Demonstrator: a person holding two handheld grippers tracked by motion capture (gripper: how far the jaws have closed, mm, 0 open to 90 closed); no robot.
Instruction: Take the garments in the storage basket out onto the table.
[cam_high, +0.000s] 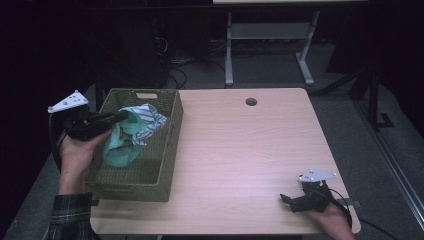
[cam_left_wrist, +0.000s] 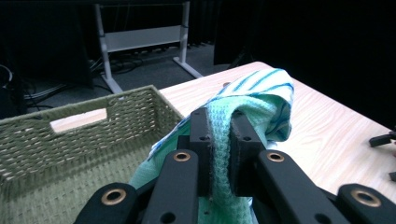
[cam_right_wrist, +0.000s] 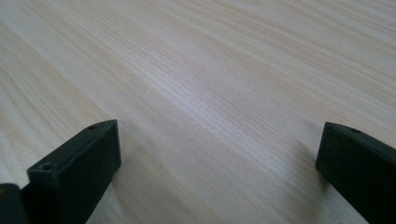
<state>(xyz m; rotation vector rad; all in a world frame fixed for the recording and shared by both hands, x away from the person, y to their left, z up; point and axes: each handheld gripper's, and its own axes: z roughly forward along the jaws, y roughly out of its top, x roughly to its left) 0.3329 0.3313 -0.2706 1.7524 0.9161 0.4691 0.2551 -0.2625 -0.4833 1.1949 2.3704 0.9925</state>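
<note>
Pinched between the fingers (cam_left_wrist: 243, 140) of the left gripper (cam_left_wrist: 219, 135): a fold of green cloth (cam_left_wrist: 261, 100) with blue stripes, the rest hanging down into the woven basket (cam_high: 167, 145) at the left of the desk (cam_high: 250, 150). Held above the basket floor, not lying flat. Spread wide and holding nothing: the right gripper (cam_right_wrist: 217, 154), low over bare wood near the front right corner, well apart from basket and cloth.

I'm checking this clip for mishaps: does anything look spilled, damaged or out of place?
Nothing stands out. The left gripper pinches a green cloth over the woven basket; the right gripper rests open on the table.
</note>
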